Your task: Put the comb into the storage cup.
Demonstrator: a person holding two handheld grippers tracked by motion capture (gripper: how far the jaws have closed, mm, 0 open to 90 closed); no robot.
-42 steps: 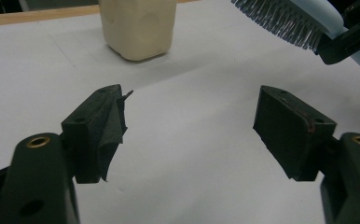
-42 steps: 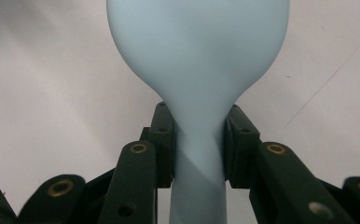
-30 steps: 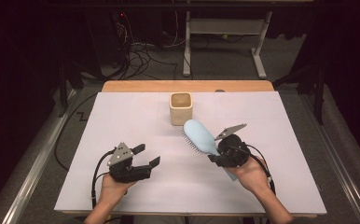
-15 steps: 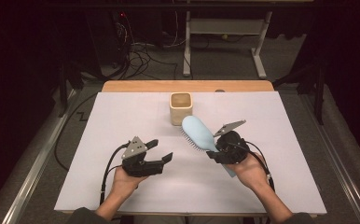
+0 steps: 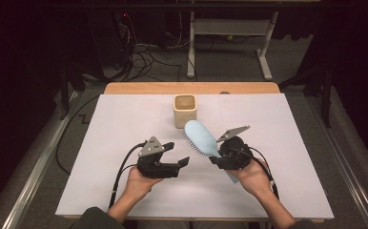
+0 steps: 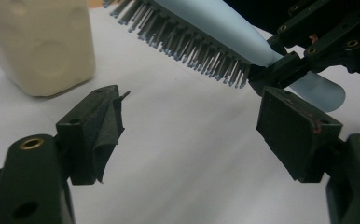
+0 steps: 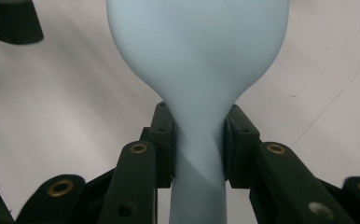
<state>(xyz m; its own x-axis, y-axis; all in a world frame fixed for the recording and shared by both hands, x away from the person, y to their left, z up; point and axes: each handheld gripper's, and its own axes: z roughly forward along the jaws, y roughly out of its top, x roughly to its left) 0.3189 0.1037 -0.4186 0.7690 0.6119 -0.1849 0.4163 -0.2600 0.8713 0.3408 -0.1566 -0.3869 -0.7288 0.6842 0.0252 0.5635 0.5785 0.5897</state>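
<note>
Bare sheet (image 5: 125, 143) lies left; cup (image 5: 185, 110) blocks behind hairbrush (image 5: 199, 137).

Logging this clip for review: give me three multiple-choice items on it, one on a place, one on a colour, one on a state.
1. Where does the cream cup stand?
A. far middle of the table
B. near left corner
C. on the floor

2. What colour is the hairbrush?
A. red
B. pale blue
C. green

3. How is the left tool?
A. shut on the brush
B. shut on the cup
C. open, nothing between its jaws

Key: 1 A, it sits beyond both hands; 2 B, its back shows pale blue; 3 C, the right tool clamps the brush's neck, and the left tool's jaws have just been opening.
</note>
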